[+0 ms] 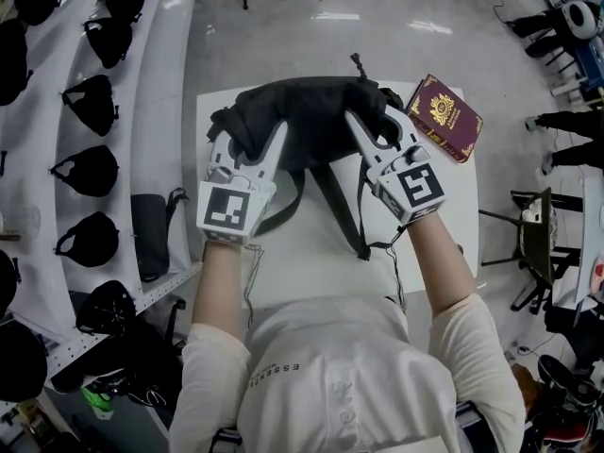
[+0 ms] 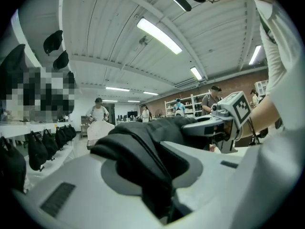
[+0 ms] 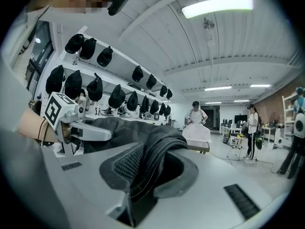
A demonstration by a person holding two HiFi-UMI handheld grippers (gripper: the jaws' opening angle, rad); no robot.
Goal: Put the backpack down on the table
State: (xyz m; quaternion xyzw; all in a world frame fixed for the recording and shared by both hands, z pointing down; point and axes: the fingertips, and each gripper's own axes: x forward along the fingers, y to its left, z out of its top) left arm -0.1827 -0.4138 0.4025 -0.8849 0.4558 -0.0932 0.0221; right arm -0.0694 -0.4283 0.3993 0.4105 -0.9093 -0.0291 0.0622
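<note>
A black backpack (image 1: 311, 111) lies bunched over the far half of the white table (image 1: 302, 276), and its straps (image 1: 330, 206) trail toward me. Whether its body rests on the top I cannot tell. My left gripper (image 1: 253, 140) is shut on a fold of the backpack's left side, which fills the gap between its jaws in the left gripper view as dark fabric (image 2: 143, 151). My right gripper (image 1: 382, 132) is shut on the right side, where zipped fabric (image 3: 150, 159) is pinched. Each gripper view also shows the other gripper: the right gripper (image 2: 224, 123) and the left gripper (image 3: 81, 128).
A maroon book (image 1: 444, 116) lies on the table's far right corner, close to the backpack. White shelves (image 1: 57, 234) with several black bags run along the left, and a dark bag (image 1: 149, 234) stands beside the table. People (image 3: 196, 120) stand farther off in the room.
</note>
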